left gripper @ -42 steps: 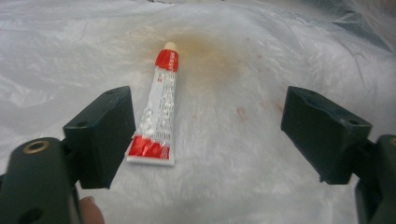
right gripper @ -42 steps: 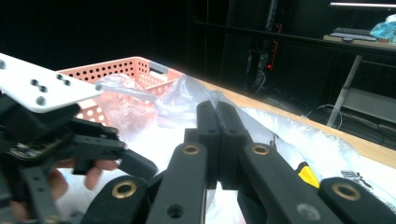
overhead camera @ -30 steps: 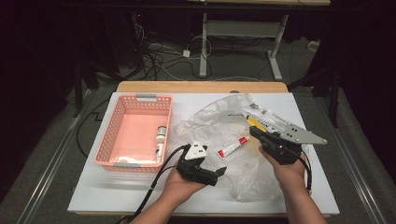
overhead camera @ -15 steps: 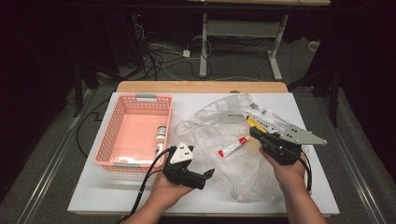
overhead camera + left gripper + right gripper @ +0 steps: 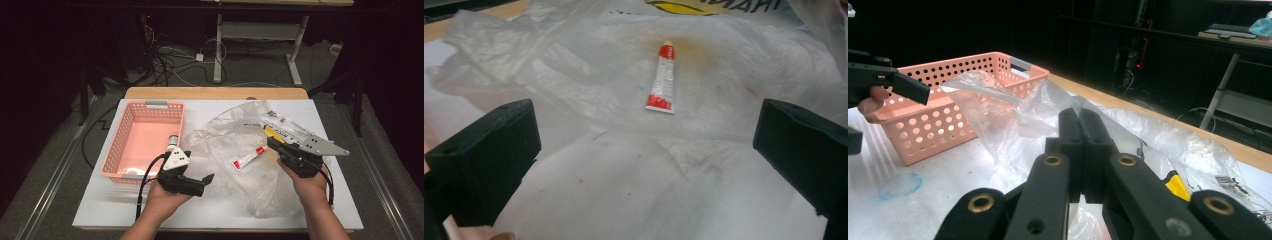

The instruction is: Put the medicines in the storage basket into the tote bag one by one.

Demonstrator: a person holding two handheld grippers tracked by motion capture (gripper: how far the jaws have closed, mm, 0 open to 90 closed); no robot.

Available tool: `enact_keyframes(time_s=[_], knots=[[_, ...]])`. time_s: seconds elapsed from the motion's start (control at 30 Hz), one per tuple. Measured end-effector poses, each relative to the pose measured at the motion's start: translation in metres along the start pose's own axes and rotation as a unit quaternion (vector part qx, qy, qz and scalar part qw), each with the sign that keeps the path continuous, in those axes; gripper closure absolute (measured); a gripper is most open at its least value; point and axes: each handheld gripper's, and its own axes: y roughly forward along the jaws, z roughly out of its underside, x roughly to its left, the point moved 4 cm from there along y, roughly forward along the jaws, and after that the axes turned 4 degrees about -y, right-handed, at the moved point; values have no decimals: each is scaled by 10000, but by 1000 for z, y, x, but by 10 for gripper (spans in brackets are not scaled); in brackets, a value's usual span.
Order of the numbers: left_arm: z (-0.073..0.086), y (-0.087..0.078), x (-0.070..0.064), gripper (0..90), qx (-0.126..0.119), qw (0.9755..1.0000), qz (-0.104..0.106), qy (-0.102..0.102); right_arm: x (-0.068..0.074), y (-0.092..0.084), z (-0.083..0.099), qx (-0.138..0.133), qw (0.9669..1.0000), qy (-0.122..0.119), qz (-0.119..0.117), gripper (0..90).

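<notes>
While the right gripper is clamped shut on a fold of the clear plastic bag, the left gripper hangs with its jaws wide apart and nothing between them, just off the bag's near-left edge. The red-and-white tube lies inside the bag, between the two grippers. The pink basket sits near the desk left edge; bare desk lies along the front.

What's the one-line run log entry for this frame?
left gripper: open, facing tube | right gripper: shut on bag | tube: on bag, untouched | basket: left
</notes>
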Motion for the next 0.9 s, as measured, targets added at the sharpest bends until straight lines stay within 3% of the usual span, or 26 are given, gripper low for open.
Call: enact_keyframes(time_s=[0.4, 0.9], knots=[[1, -23, 39, 0, -79, 9983, -488, -312, -2, -2, 0, -30, 10000, 11, 14, 900], [10, -44, 80, 0, 27, 9928, -1010, -645, -5, -2, 2, -4, 10000, 86, 24, 900]])
